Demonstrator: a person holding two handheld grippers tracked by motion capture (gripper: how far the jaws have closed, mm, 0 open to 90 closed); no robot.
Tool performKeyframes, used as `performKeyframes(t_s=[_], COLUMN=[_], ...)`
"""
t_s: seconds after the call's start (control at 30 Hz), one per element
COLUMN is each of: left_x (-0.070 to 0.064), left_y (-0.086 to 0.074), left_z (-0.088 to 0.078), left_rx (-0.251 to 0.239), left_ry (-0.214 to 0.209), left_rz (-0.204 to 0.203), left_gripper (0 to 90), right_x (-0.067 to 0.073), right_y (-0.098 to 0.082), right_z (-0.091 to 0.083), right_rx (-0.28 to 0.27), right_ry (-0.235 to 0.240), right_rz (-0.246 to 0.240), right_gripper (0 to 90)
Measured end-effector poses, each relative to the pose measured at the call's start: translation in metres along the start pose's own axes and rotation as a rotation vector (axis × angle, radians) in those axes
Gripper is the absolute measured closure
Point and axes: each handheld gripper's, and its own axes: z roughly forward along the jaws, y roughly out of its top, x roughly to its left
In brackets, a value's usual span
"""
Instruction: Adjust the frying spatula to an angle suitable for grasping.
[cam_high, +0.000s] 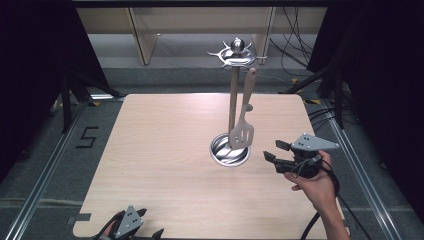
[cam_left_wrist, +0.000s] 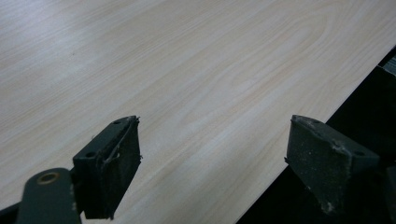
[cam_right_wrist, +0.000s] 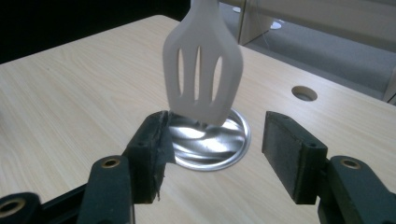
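Nearest, the left gripper (cam_high: 134, 226) rests open at the table's near edge. Right gripper (cam_high: 275, 151), open and empty, faces the pale slotted wooden spatula (cam_high: 243, 127) hanging from the chrome utensil stand (cam_high: 231, 150): light, stiff, best pinched across its handle.

The right hand (cam_high: 315, 185) comes in from the lower right and holds the right gripper (cam_high: 272, 151) about level, its jaws parted with nothing between them. The left gripper (cam_high: 147, 226) sits low at the near edge, jaws spread wide and empty; the left hand (cam_high: 112, 225) behind it is seemingly wrapped around the body, mostly cut off.
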Motion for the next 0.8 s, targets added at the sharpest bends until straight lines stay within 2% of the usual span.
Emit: performKeyframes(t_s=[0.1, 0.13, 0.2, 0.23, 0.27, 0.3, 0.33, 0.37, 0.4, 0.43, 0.53, 0.57, 0.6, 0.63, 0.67, 0.7, 0.73, 0.77, 0.8], left_x=[-0.001, 0.002, 0.001, -0.001, -0.002, -0.002, -0.002, -0.003, -0.003, -0.003, -0.001, -0.001, -0.001, 0.002, 0.002, 0.001, -0.002, -0.001, -0.001], left_y=[0.001, 0.002, 0.002, 0.002, 0.002, 0.002, 0.002, 0.002, 0.001, 0.002, 0.002, 0.001, 0.001, 0.002, 0.002, 0.001, 0.001, 0.001, 0.001], left_z=[0.001, 0.001, 0.001, 0.001, 0.001, 0.002, 0.001, 0.002, 0.002, 0.002, 0.001, 0.001, 0.001, -0.001, -0.001, 0.001, 0.001, 0.002, 0.002], left_rx=[-0.026, -0.031, -0.020, -0.007, -0.005, -0.015, -0.006, -0.010, -0.013, -0.013, -0.005, -0.016, -0.012, -0.005, -0.008, -0.012, -0.010, -0.016, -0.016], left_ry=[-0.002, -0.001, 0.003, -0.001, -0.001, -0.003, 0.001, 0.000, 0.000, 0.000, 0.003, 0.007, 0.006, 0.009, 0.009, 0.007, 0.003, -0.001, -0.001], left_rz=[-0.013, 0.036, 0.040, 0.003, -0.009, -0.005, 0.008, -0.016, -0.019, -0.019, -0.004, -0.016, -0.018, 0.024, 0.029, 0.009, -0.021, -0.001, -0.001], left_gripper=[16.8, 16.8, 16.8, 16.8, 16.8, 16.8, 16.8, 16.8, 16.8, 16.8, 16.8, 16.8, 16.8, 16.8, 16.8, 16.8, 16.8, 16.8, 16.8], right_x=[-0.001, -0.001, -0.003, -0.001, 0.000, 0.000, 0.002, 0.003, 0.003, 0.006, 0.008, 0.012, 0.010, 0.012, 0.012, 0.013, 0.009, 0.011, 0.011], right_y=[-0.004, -0.008, -0.010, -0.014, -0.016, -0.018, -0.019, -0.021, -0.022, -0.023, -0.026, -0.027, -0.027, -0.029, -0.030, -0.031, -0.033, -0.035, -0.035], right_z=[0.000, 0.000, 0.001, 0.002, 0.003, 0.003, 0.003, 0.003, 0.003, 0.003, 0.002, 0.001, 0.001, 0.001, 0.001, 0.000, 0.002, 0.001, 0.001], right_rx=[0.001, 0.011, 0.015, 0.025, 0.023, 0.030, 0.041, 0.048, 0.046, 0.050, 0.044, 0.067, 0.054, 0.058, 0.066, 0.079, 0.061, 0.082, 0.082], right_ry=[-0.009, -0.007, -0.004, -0.008, -0.013, -0.017, -0.013, -0.012, -0.011, -0.015, -0.005, 0.001, 0.004, 0.004, 0.000, 0.002, -0.001, 0.000, 0.000], right_rz=[-0.009, -0.006, -0.023, 0.005, 0.015, 0.003, 0.013, -0.001, -0.010, -0.001, -0.036, -0.001, -0.031, -0.016, -0.010, 0.002, -0.037, -0.005, -0.005], right_gripper=[41.5, 40.7, 40.2, 38.9, 38.6, 38.3, 38.1, 37.8, 37.4, 37.2, 36.7, 36.4, 36.3, 36.2, 36.1, 36.0, 35.9, 35.8, 35.8])
